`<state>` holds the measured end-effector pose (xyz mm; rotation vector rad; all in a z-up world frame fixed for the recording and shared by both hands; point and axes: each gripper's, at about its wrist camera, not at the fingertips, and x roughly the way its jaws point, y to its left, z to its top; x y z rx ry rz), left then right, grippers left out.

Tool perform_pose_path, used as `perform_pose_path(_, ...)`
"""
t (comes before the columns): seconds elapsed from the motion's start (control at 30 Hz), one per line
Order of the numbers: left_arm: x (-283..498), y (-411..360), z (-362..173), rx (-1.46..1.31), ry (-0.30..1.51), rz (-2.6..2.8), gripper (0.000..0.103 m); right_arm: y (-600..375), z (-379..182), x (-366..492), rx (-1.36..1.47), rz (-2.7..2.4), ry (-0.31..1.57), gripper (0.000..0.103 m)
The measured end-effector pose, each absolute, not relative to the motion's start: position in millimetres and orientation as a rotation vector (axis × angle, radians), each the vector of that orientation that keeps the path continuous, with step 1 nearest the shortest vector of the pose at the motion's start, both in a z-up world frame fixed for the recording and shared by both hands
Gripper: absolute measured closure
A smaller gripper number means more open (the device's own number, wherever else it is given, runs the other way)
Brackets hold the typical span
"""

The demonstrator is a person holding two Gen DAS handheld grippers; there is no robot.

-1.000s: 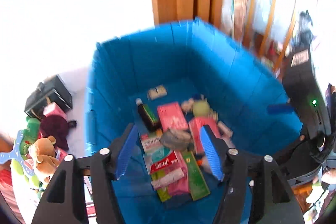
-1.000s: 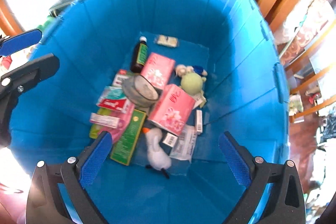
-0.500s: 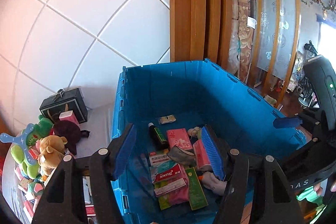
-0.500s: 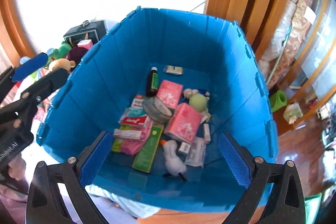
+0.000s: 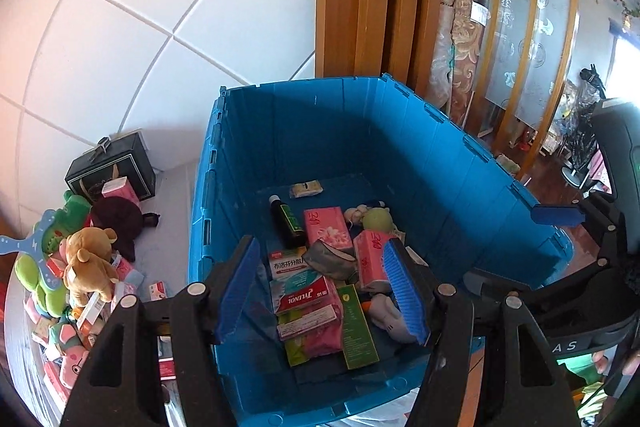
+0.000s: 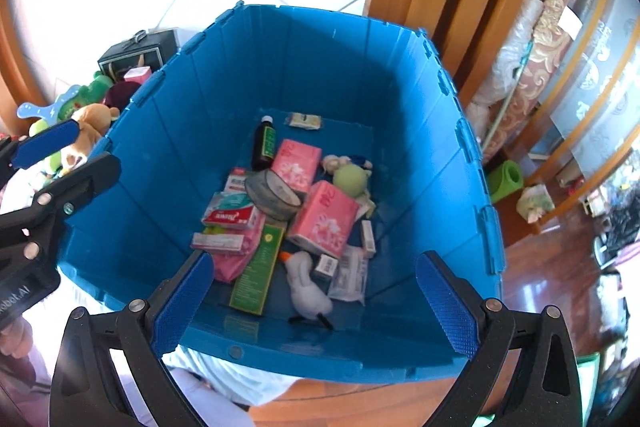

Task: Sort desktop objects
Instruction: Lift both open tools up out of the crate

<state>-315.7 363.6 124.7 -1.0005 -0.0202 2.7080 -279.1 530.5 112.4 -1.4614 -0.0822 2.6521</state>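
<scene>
1. Bin (image 6: 168,131): big, blue, open top, next to a white tile wall & wood posts. Both cams look down into it.
2. Stuff on bin floor, all in a heap: dark bottle (image 6: 264,143) w/ green label, 2 pink tissue packs (image 6: 322,221) touching, gray tape roll (image 6: 272,191) leaning on them, green plush ball (image 6: 351,179), white plush duck (image 6: 306,287), long green box (image 6: 260,267), red & white medicine boxes (image 6: 232,213), small packet (image 6: 306,121) by the far wall.
3. Left gripper (image 5: 324,287): up above the near rim of the bin. Blue fingers (image 5: 240,283) spread apart, nothing between them, touching nothing.
4. Right gripper (image 6: 316,295): also above the near rim. Fingers (image 6: 184,299) spread wide, empty.
5. Bench (image 5: 172,195) left of bin: more things not in yet. Brown teddy (image 5: 86,267), green plush toy (image 5: 40,283), dark red cap (image 5: 118,223), black box (image 5: 110,169), lots of small pink packs, all close together.
</scene>
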Motion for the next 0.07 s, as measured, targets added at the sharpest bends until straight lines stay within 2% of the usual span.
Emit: perform_pose_path(0.07, -314.9, 364.1, 124.1, -1.003, -0.017, 2.705, 0.039, 532.7, 111.8, -278.2, -1.462, 2.650, -0.075, 0.000)
